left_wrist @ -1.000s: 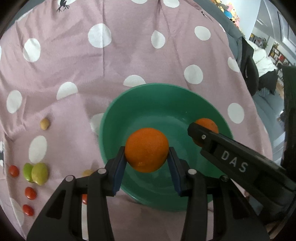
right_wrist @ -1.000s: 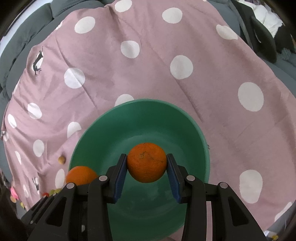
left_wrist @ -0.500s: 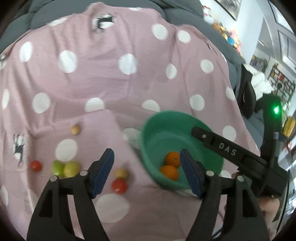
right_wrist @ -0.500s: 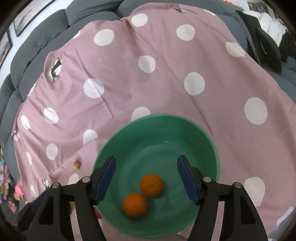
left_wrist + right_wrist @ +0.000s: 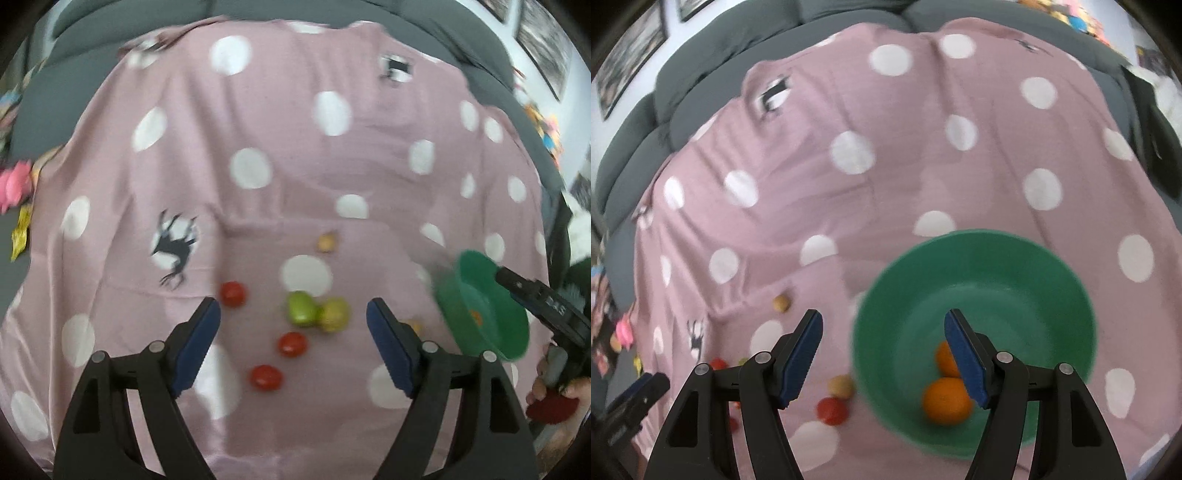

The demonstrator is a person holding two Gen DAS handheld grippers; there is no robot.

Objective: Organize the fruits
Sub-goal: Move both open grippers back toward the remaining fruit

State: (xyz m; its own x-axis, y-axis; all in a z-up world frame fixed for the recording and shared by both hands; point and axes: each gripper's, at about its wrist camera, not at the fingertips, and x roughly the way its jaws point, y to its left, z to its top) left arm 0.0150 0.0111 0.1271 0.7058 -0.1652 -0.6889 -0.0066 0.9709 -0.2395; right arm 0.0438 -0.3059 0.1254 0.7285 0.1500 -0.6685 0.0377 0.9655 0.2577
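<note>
The green bowl (image 5: 975,236) sits on the pink dotted cloth with two oranges (image 5: 946,400) in it. My right gripper (image 5: 882,332) hovers open over the bowl's left rim, nothing between its fingers. In the left wrist view the bowl (image 5: 476,291) is at the far right. My left gripper (image 5: 293,308) hangs above loose fruit with its jaws opening and empty. Below it lie a green fruit (image 5: 302,314), a yellow-green one (image 5: 334,315), three red ones (image 5: 291,344) and a small tan one (image 5: 325,242).
The pink cloth (image 5: 258,110) covers a grey sofa (image 5: 701,85), whose cushions rise behind. A pink toy (image 5: 14,184) and bright scraps lie off the cloth's left edge. A hand (image 5: 554,391) holds the right gripper's handle at the left view's right edge.
Both grippers let go of their oranges, which now lie in the bowl. The left gripper swung away left to over the loose fruit; the right one drew back and up a little.
</note>
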